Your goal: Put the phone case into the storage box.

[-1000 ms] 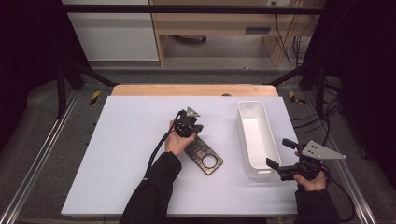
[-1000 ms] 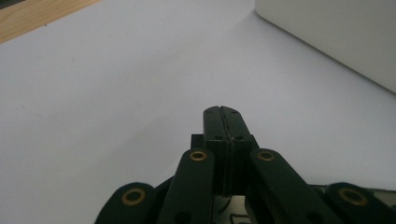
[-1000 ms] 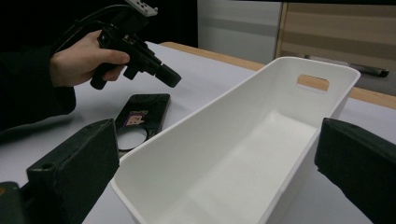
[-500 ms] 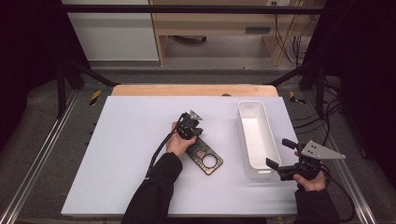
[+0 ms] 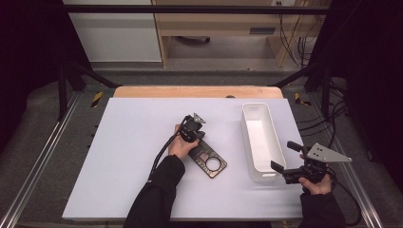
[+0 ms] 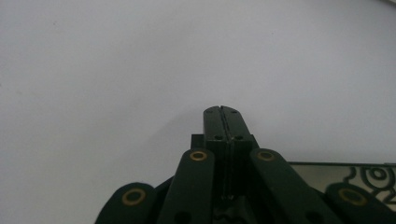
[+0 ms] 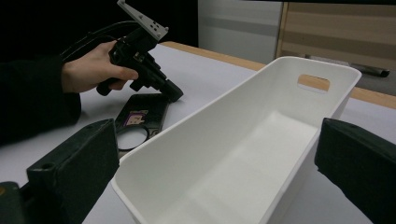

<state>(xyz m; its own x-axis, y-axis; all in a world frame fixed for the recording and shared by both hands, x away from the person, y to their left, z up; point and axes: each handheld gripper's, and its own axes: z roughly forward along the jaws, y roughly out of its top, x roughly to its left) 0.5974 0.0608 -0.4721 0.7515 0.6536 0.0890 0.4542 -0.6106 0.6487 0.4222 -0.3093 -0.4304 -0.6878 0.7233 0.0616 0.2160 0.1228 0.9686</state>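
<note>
A black circuit board (image 5: 211,164) with a round hole lies flat on the white table, a little right of its middle. My left gripper (image 5: 199,136) is shut, and its tip rests at the board's far end. In the left gripper view the jaws (image 6: 222,109) meet with nothing between them, and the board (image 6: 336,175) lies below at the lower right. My right gripper (image 5: 285,156) is open at the near end of the white bin (image 5: 244,128). In the right gripper view its wide jaws (image 7: 215,154) flank the bin's near end (image 7: 224,100), with the left gripper (image 7: 173,94) and the board (image 7: 140,116) beyond.
The long white bin stands lengthwise on the right side of the table and holds nothing. A wooden strip (image 5: 195,91) borders the far edge of the table (image 5: 119,161). Metal rails run along both sides, and cables hang at the far right.
</note>
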